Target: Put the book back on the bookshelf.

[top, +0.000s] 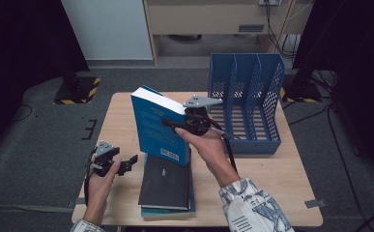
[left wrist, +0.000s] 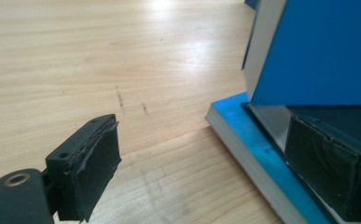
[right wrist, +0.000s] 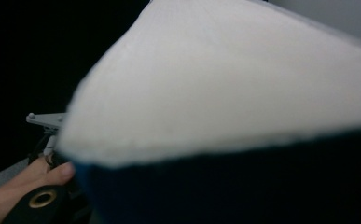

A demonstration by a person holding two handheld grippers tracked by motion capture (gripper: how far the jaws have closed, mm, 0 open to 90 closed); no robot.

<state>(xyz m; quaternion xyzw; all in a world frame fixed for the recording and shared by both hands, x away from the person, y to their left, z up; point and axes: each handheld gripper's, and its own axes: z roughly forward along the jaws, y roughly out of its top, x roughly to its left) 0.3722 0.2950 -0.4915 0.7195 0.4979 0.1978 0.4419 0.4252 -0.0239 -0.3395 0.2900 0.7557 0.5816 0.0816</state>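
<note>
A thick blue book stands tilted on its lower edge, resting on a black book that lies on a flat blue book. My right gripper is shut on the standing book's top right corner, one finger across its cover. In the right gripper view its white page edge looms close. My left gripper hovers left of the stack near the table's front left, open with nothing between its jaws. In the left gripper view one pad hangs over the stack's corner, below the standing book.
A blue slotted file rack stands at the back right of the wooden table. Bare tabletop stretches left of the stack. Dark floor and black stands surround the table.
</note>
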